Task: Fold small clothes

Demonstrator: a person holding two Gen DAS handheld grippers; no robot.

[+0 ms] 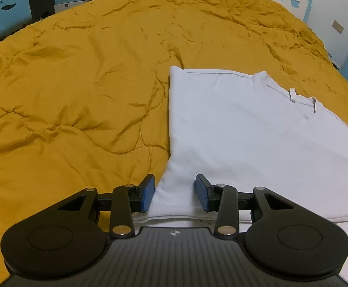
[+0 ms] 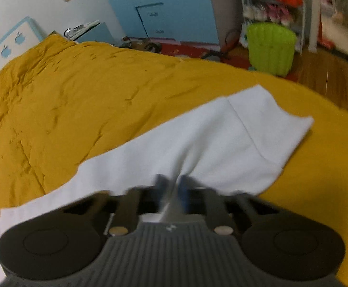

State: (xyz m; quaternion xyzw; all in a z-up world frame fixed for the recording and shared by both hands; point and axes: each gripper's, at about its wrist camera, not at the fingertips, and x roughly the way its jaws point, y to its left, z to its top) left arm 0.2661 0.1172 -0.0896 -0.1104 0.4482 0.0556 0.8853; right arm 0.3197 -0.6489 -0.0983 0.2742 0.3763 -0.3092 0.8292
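Observation:
A white T-shirt (image 1: 245, 124) lies partly folded on a mustard-yellow quilt (image 1: 78, 83). In the left wrist view, my left gripper (image 1: 175, 192) is open, its blue pads on either side of the shirt's near edge, not pinching it. In the right wrist view the same shirt (image 2: 221, 138) stretches across the quilt (image 2: 78, 91), with a sleeve at the far right. My right gripper (image 2: 172, 189) is shut on a pinched ridge of the shirt's cloth. This view is blurred by motion.
The bed's edge runs along the right in the right wrist view, with wooden floor (image 2: 329, 76) and a green bin (image 2: 269, 47) beyond. A blue cabinet (image 2: 169, 7) stands behind. A blue chair (image 1: 11, 7) stands at the far left.

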